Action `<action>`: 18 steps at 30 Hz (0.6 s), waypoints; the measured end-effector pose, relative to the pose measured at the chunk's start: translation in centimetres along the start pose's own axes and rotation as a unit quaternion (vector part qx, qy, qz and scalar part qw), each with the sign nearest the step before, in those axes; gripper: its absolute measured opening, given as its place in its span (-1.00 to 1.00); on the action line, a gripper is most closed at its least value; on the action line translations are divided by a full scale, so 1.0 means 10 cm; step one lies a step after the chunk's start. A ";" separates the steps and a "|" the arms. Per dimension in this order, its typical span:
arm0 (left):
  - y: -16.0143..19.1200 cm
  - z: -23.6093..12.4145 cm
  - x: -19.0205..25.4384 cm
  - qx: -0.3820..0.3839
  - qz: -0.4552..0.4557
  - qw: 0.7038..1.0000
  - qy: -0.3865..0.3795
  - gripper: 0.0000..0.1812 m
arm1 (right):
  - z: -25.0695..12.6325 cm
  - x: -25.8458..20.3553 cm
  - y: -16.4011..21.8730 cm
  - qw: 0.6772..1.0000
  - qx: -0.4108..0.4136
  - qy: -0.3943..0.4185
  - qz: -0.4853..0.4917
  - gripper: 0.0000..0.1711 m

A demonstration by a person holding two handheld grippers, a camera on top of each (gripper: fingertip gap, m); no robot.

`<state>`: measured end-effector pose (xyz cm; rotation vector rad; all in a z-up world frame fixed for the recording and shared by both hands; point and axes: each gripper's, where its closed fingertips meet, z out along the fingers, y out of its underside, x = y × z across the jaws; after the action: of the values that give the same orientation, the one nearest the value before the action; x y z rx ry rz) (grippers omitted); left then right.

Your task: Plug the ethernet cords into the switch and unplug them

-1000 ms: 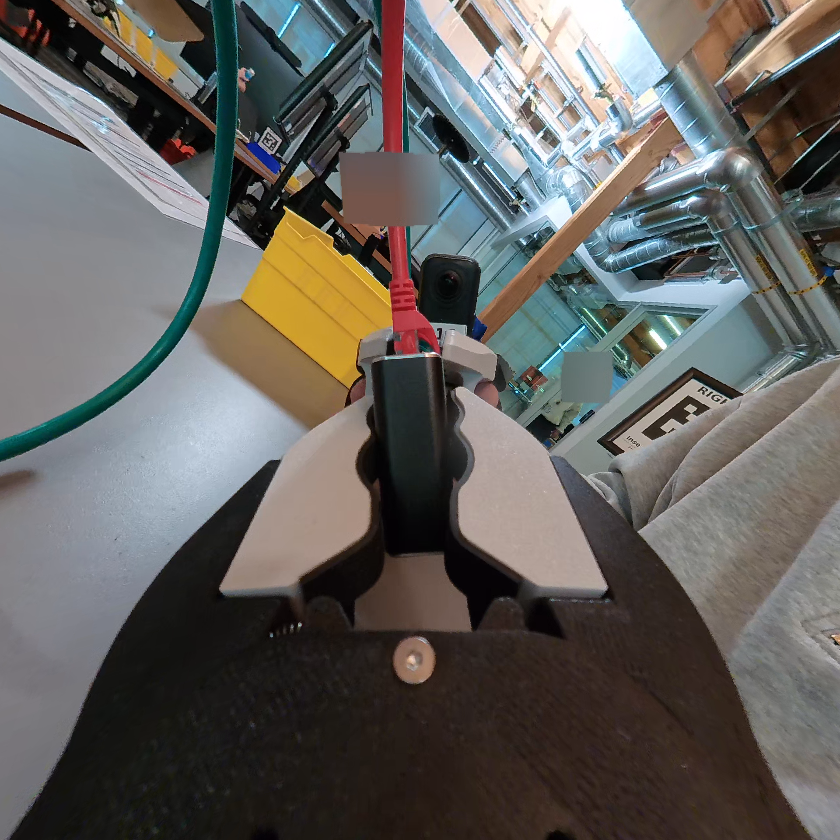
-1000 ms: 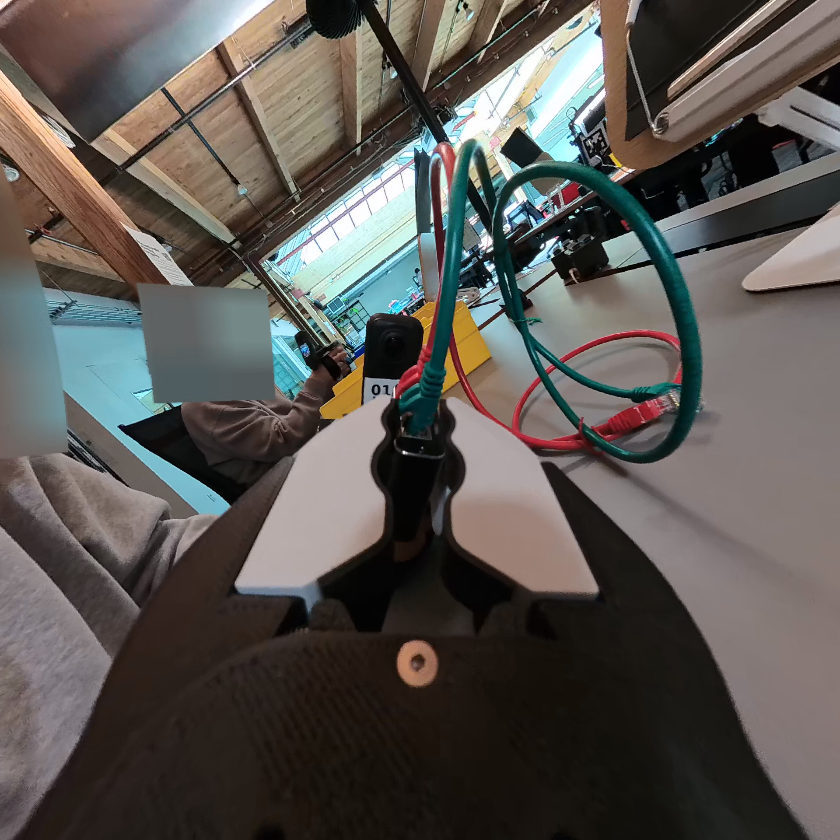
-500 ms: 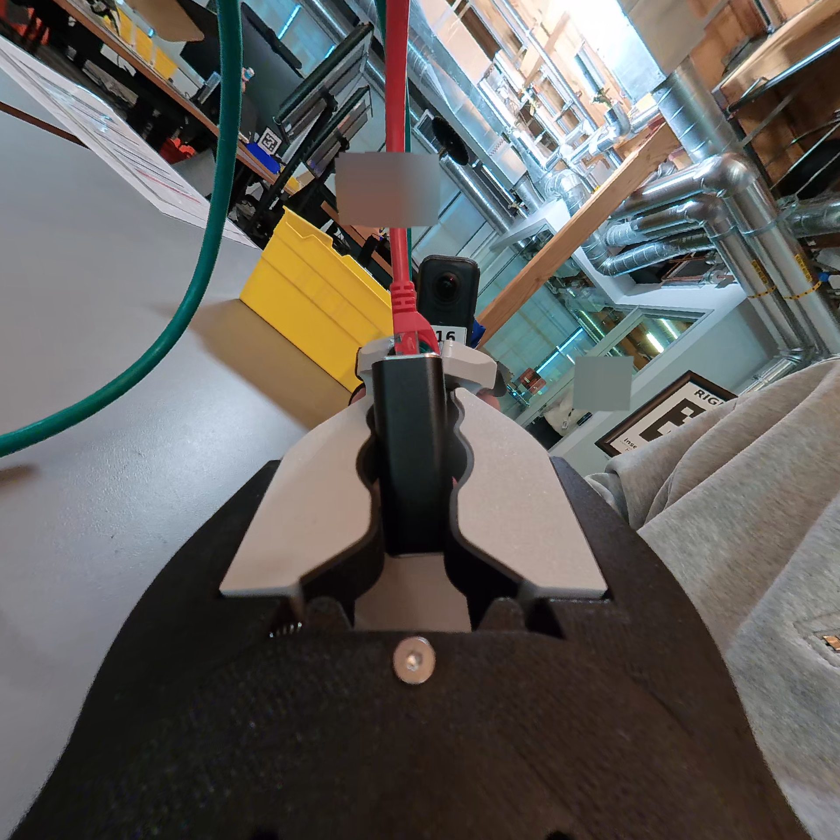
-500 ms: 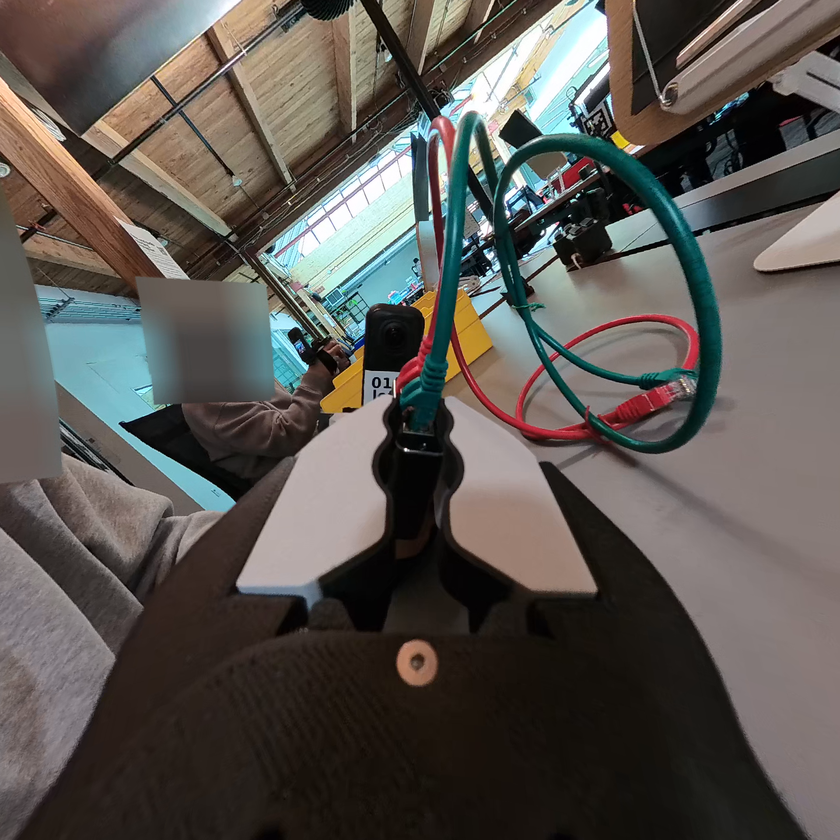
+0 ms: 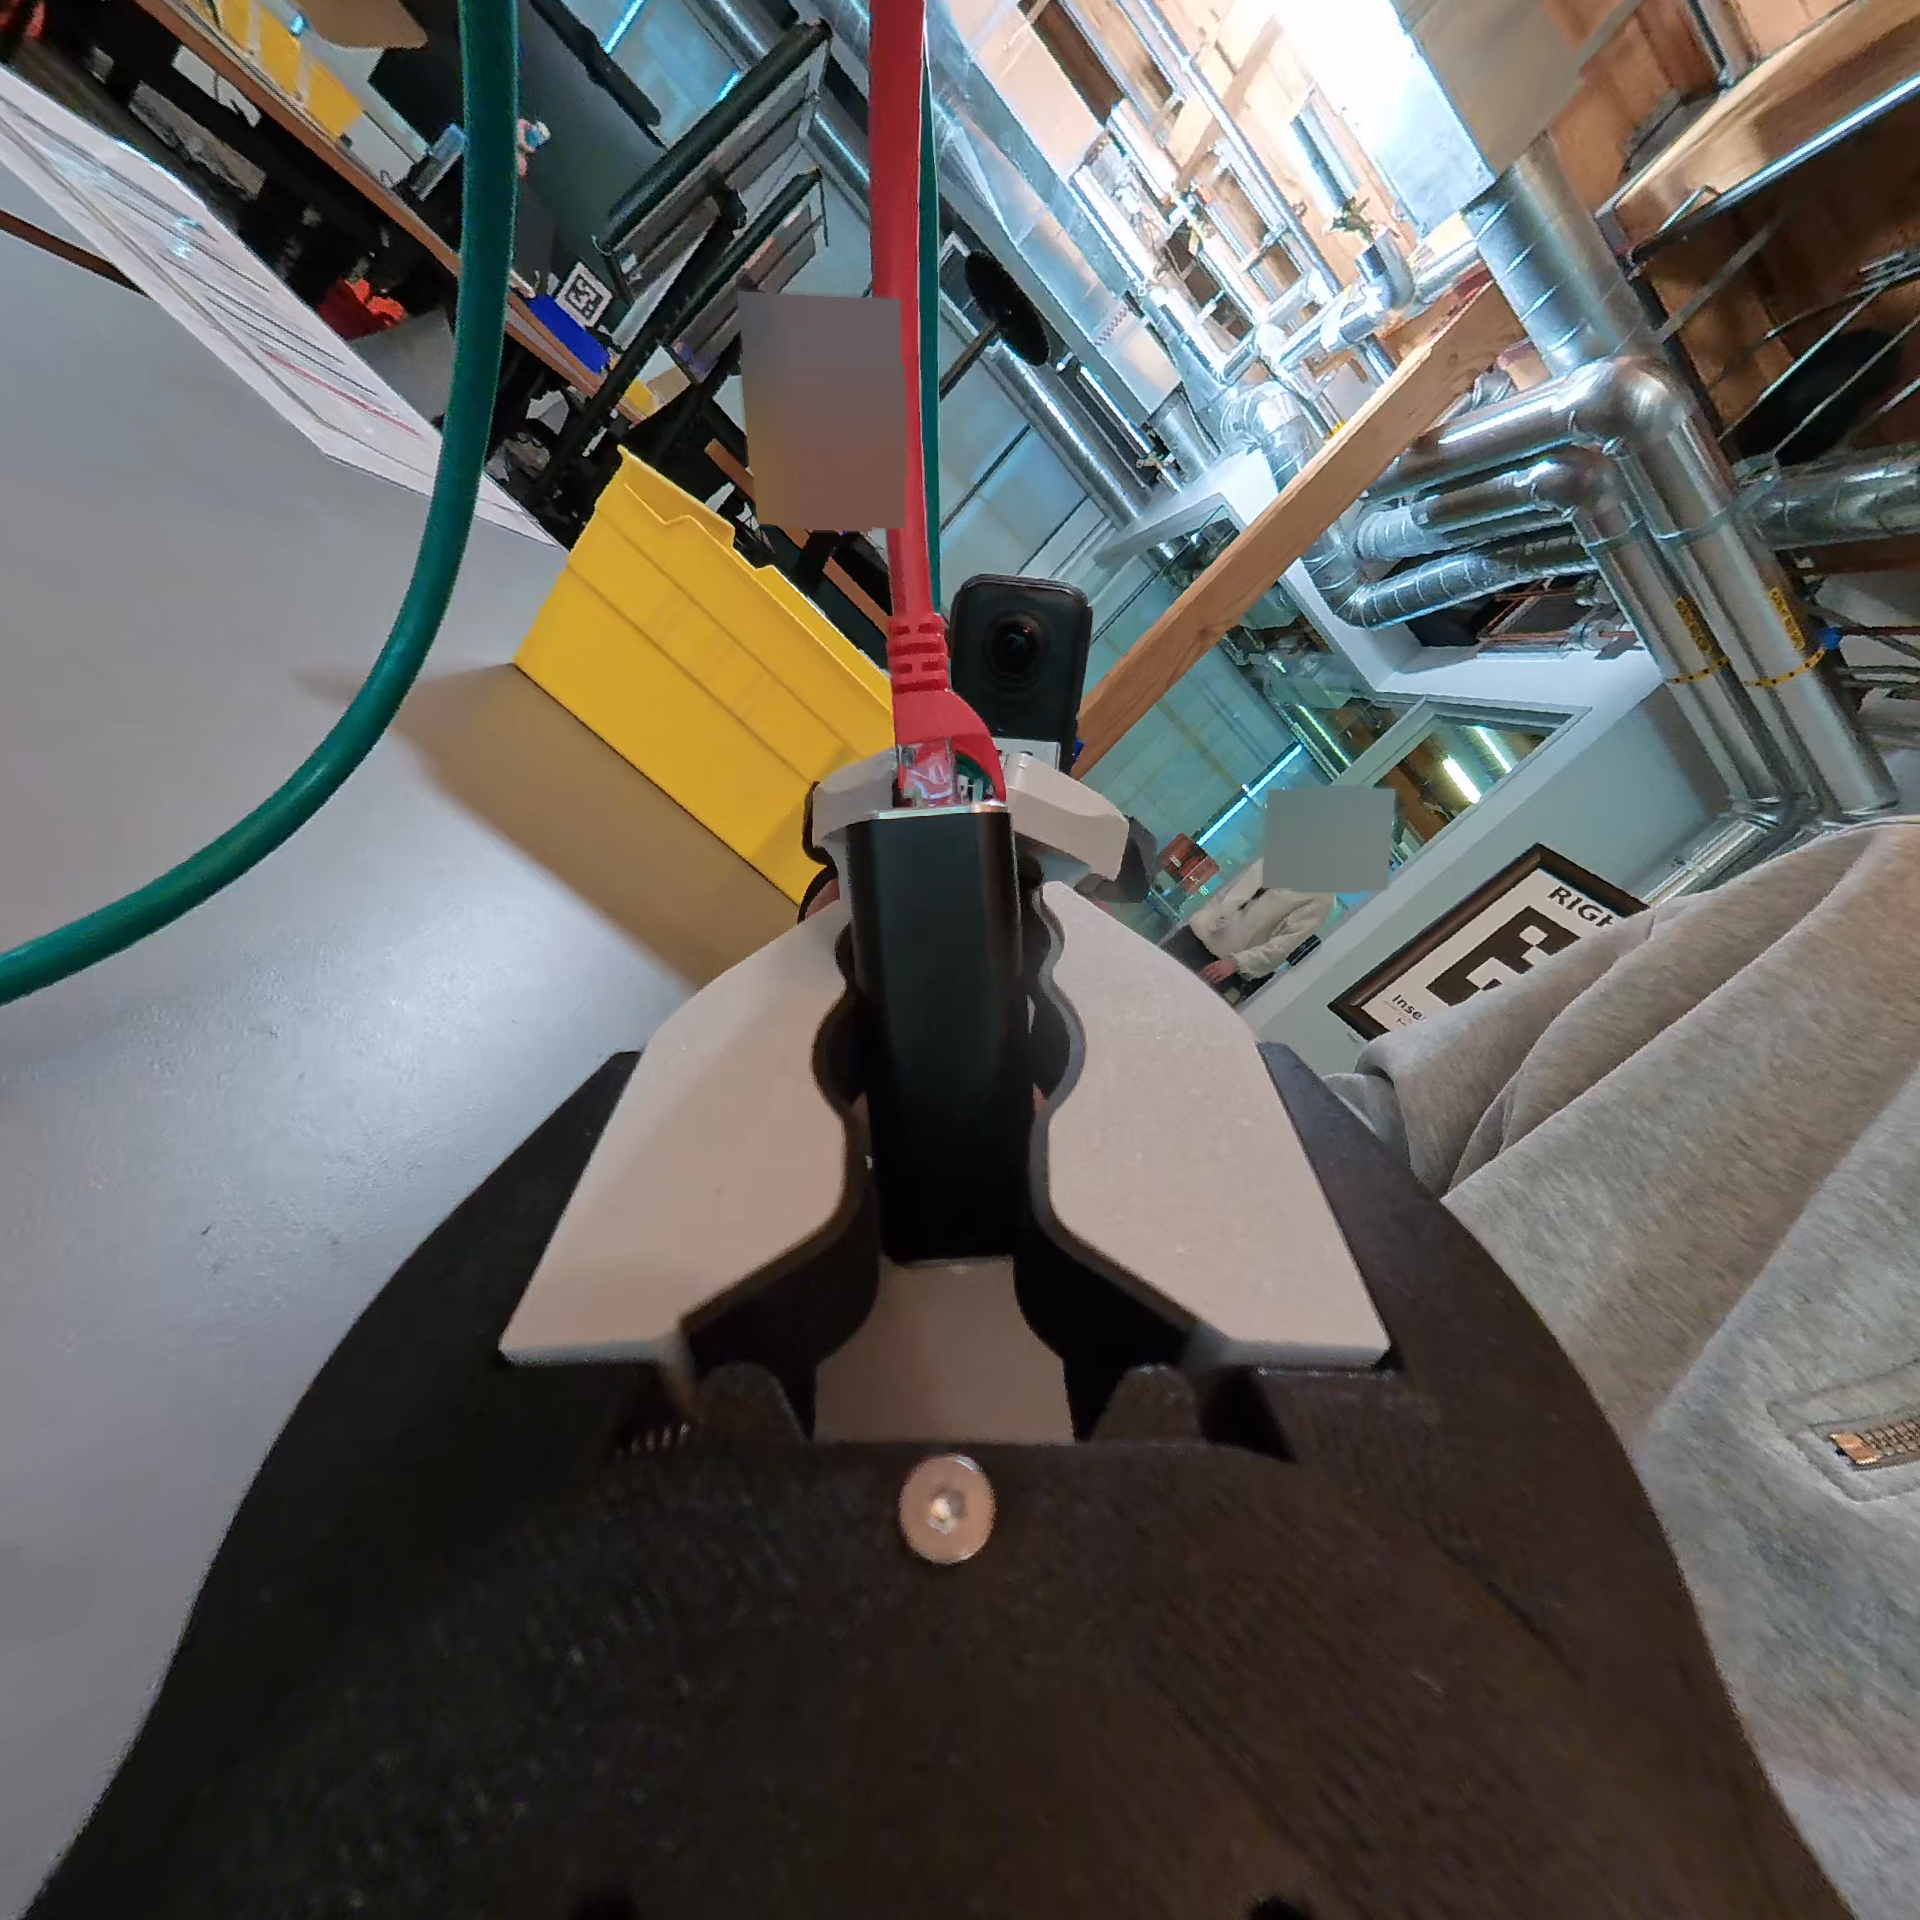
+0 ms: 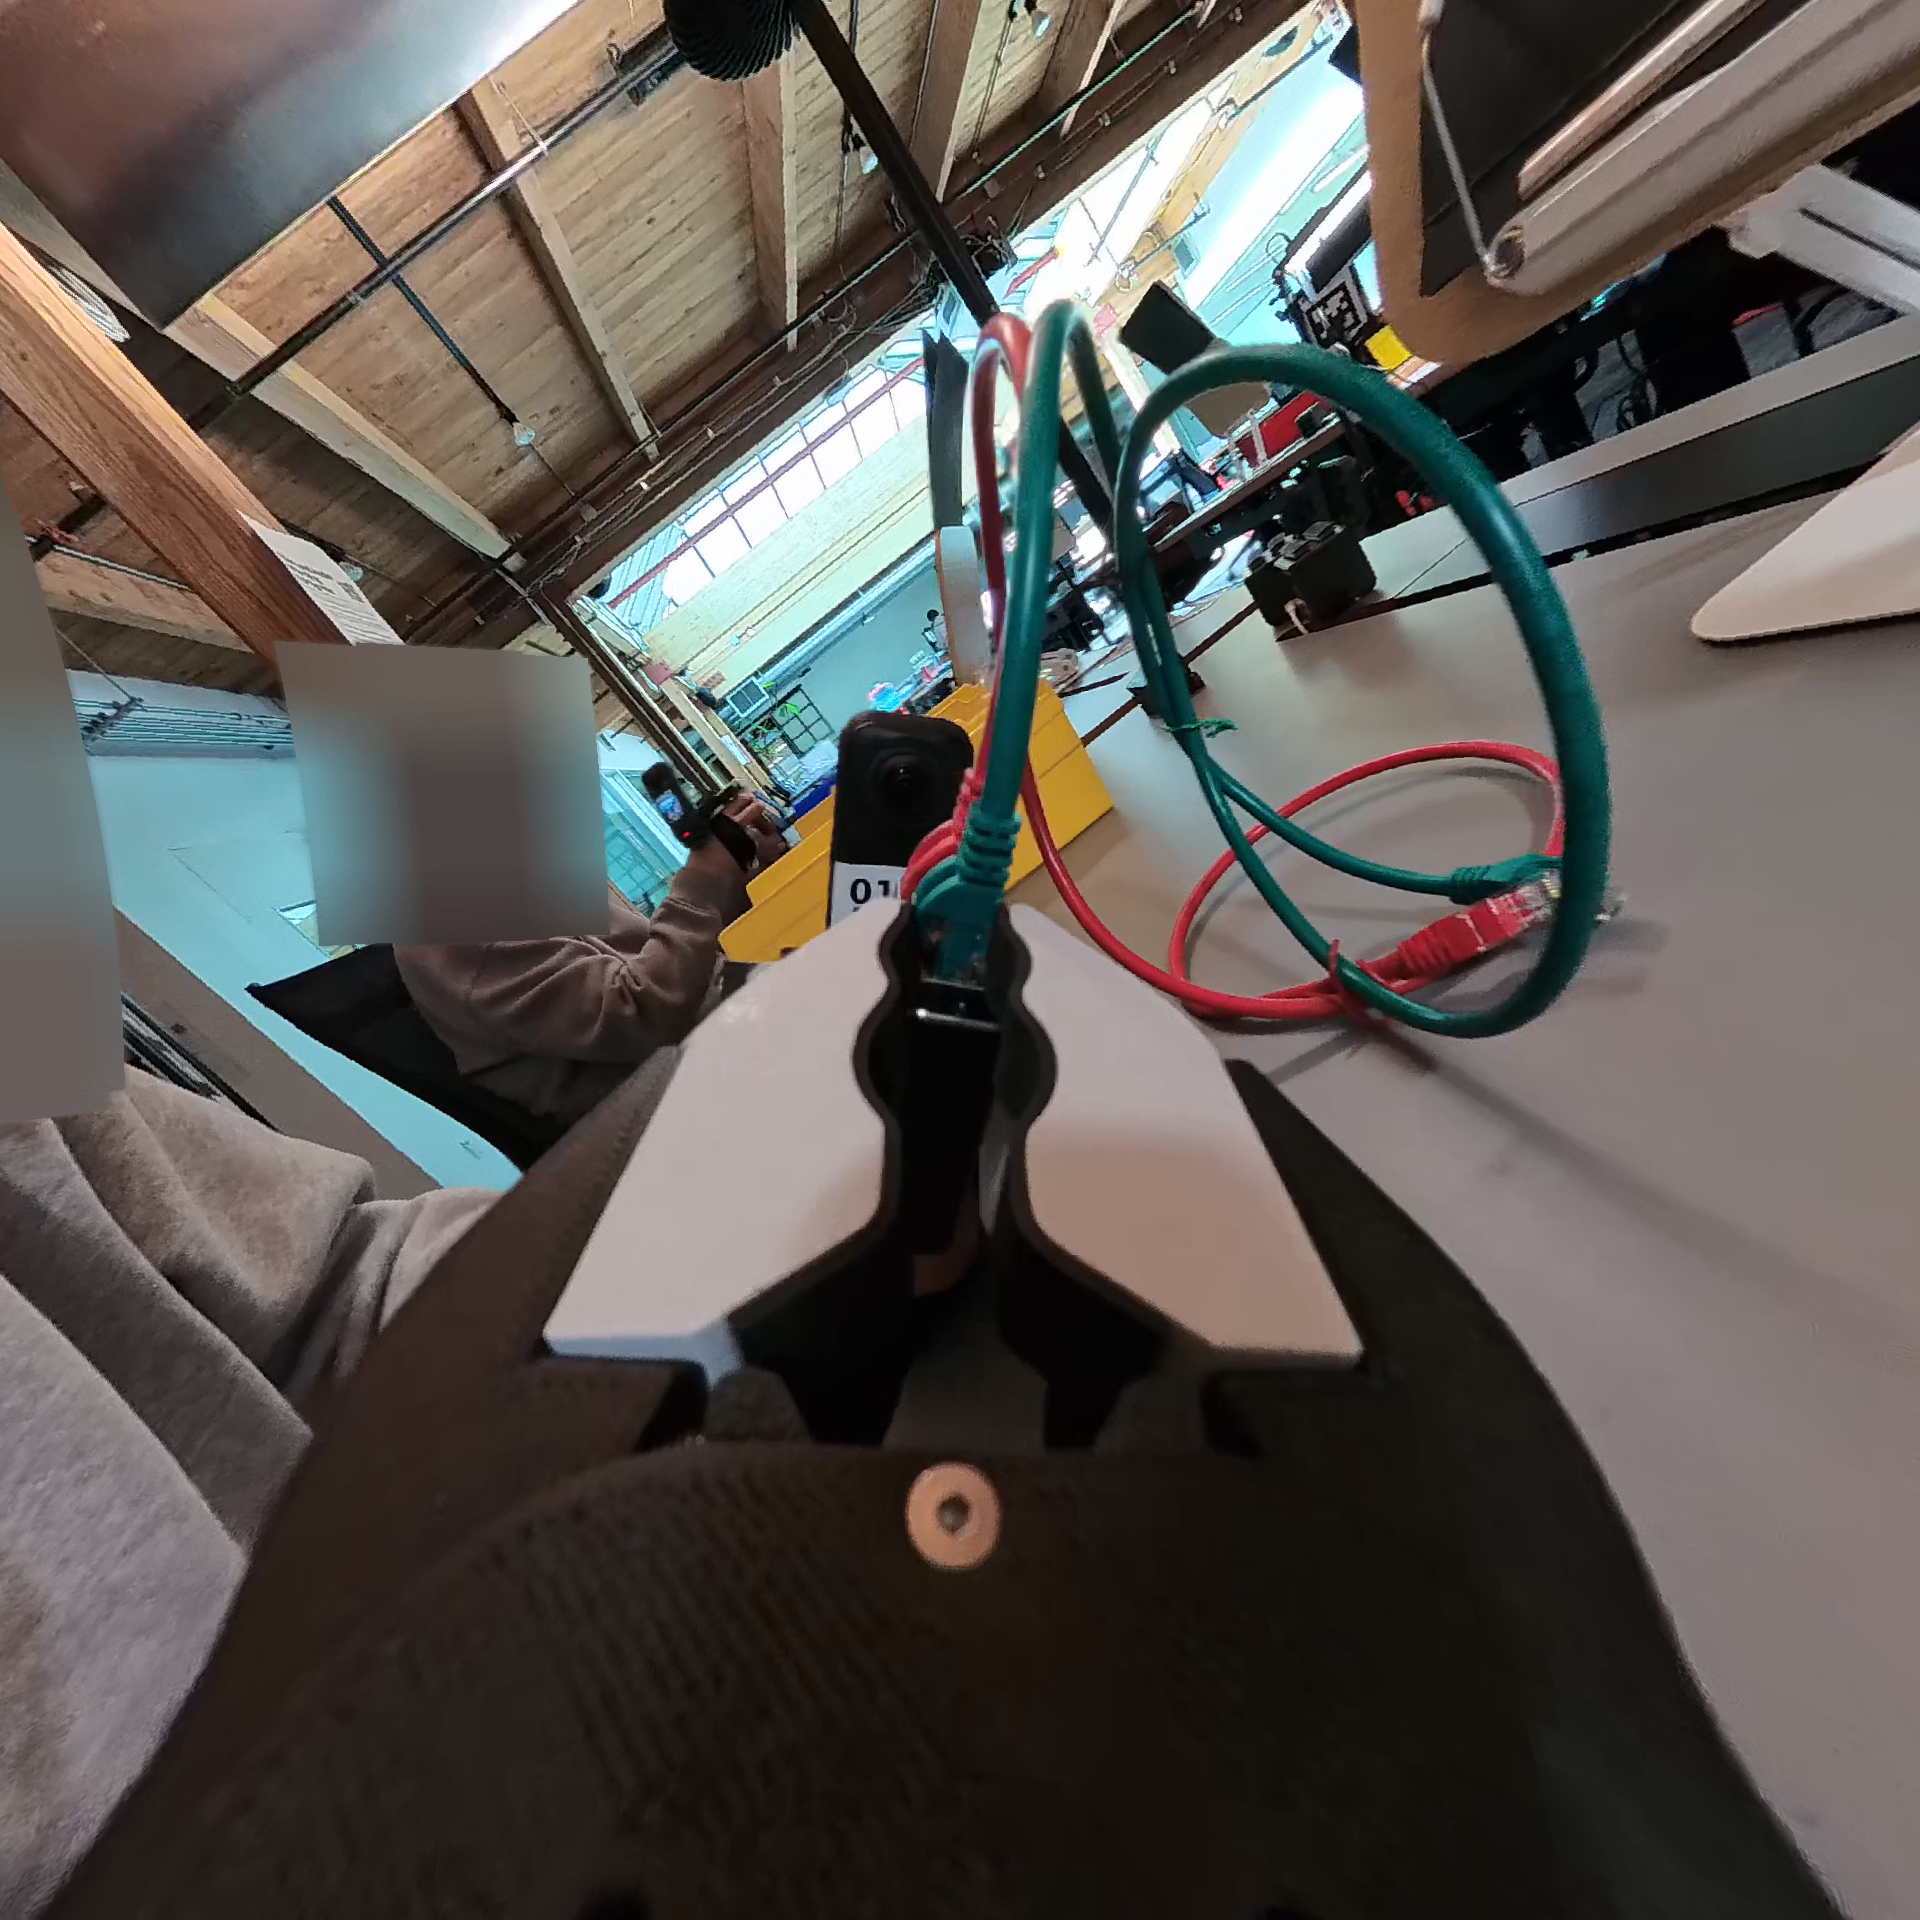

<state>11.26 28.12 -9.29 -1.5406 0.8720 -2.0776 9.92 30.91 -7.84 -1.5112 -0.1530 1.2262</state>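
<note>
Both grippers clamp the black switch (image 5: 940, 1039) from opposite ends, held just above the grey surface (image 5: 260, 1091). The left gripper (image 5: 940, 997) fingers pinch its body; the right gripper (image 6: 951, 1029) fingers grip the far end (seen edge-on). A red ethernet cord (image 5: 902, 416) and a green ethernet cord (image 6: 1013, 665) sit plugged into the switch — their free plugs lie on the surface beyond it.

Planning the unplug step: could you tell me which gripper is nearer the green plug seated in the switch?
Right. The right gripper flanks the green plug at the port end of the switch; the left gripper clamps lower.
</note>
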 end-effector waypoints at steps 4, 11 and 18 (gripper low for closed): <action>0.00 0.03 0.01 0.009 -0.030 0.999 0.006 -0.69 | -0.03 0.04 -0.07 0.996 0.013 0.055 -0.063 -0.83; 0.10 0.13 0.19 0.017 -0.046 0.998 0.045 -0.71 | -0.38 0.26 -0.45 0.983 0.045 0.139 -0.112 -0.85; -0.33 -0.30 0.02 0.100 -0.022 0.995 0.017 -0.70 | -0.36 0.00 -0.55 0.975 0.081 0.115 -0.174 -0.85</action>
<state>8.51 31.06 -7.48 -1.4339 0.6254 -2.1553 15.29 30.56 -4.11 -1.4008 -0.1520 0.7613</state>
